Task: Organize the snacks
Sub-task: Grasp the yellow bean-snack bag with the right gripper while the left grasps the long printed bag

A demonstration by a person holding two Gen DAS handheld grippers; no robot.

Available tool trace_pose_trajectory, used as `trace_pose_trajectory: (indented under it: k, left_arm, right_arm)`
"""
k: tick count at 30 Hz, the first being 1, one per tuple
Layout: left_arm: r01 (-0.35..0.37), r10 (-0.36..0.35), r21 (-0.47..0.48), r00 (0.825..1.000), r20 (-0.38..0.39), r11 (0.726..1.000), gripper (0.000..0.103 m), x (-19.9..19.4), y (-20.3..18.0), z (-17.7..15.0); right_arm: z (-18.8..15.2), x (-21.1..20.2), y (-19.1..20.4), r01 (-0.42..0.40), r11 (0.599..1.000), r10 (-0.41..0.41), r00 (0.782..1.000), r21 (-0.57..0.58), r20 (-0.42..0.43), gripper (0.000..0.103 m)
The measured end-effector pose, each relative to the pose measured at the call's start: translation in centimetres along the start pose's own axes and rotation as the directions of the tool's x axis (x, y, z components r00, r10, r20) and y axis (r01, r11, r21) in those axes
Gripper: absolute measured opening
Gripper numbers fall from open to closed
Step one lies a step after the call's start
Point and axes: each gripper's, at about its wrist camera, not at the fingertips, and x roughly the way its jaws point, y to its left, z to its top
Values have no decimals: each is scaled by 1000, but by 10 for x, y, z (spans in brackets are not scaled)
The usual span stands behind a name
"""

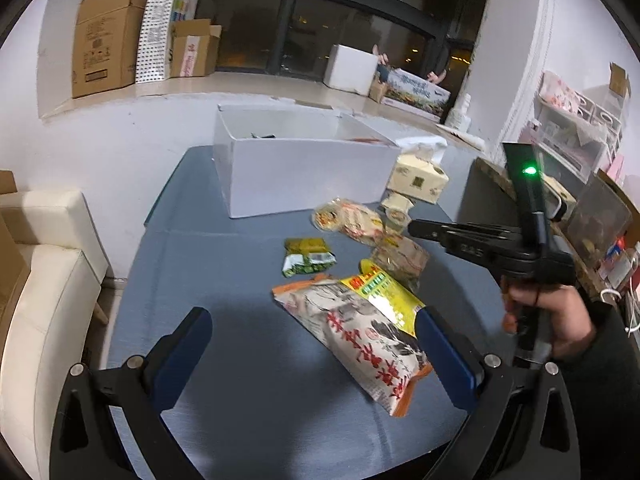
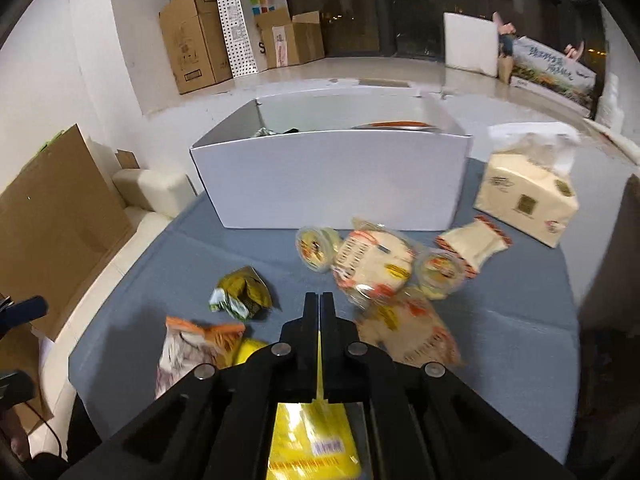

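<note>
Blue-covered tabletop (image 1: 248,420) is backed by a white box (image 2: 332,184), already holding a few packets. Loose snacks are scattered in front of the box. Right gripper (image 2: 320,308) is seen with jaws clamped on a yellow packet (image 2: 310,440), pinched by its edge, probably for carrying to the box. Left gripper (image 1: 316,344) is held with jaws wide apart beside the large orange-white bag (image 1: 360,336), nothing gripped.

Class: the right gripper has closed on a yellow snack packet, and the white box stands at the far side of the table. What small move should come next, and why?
Probably lift the yellow packet a little and carry it toward the white box. The right gripper is shut on it, and the box is open-topped with snacks already inside. The left gripper is open and holds nothing.
</note>
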Motion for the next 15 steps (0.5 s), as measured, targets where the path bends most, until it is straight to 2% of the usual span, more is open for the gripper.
trace_pose_trajectory:
  k: [1, 2, 3, 4, 5, 8, 13, 15]
  left_arm:
    - [1, -1, 5, 1000, -3, 1000, 103, 1, -2, -1]
    - [5, -5, 10, 1000, -6, 1000, 103, 3, -5, -2]
    - [9, -8, 13, 1000, -9, 1000, 103, 4, -7, -2]
    - [8, -8, 16, 1000, -9, 1000, 103, 4, -8, -3]
    - [8, -8, 18, 1000, -9, 1000, 103, 4, -9, -3]
    - [8, -8, 17, 1000, -7, 1000, 103, 3, -9, -3]
    - [1, -1, 17, 1000, -1, 1000, 103, 0, -7, -4]
    - [2, -2, 12, 1000, -3, 1000, 103, 1, -5, -4]
  right_arm:
    - [-4, -3, 1, -6, 1000, 6, 1000, 2, -3, 2]
    - [-10, -7, -1, -29, 1000, 29, 1000, 10, -10, 17]
    - [-14, -7, -2, -41, 999, 41, 999, 13, -21, 36]
    - [-22, -7, -2, -43, 999, 43, 998, 8, -38, 81]
    - [-29, -7, -2, -44, 999, 44, 998, 1, -44, 100]
    - [-42, -4, 1, -93, 996, 92, 995, -8, -42, 101]
    - [-50, 24, 12, -51, 998, 47, 993, -33, -110, 101]
    - [-51, 36, 14, -60, 998, 56, 989, -20, -138, 101]
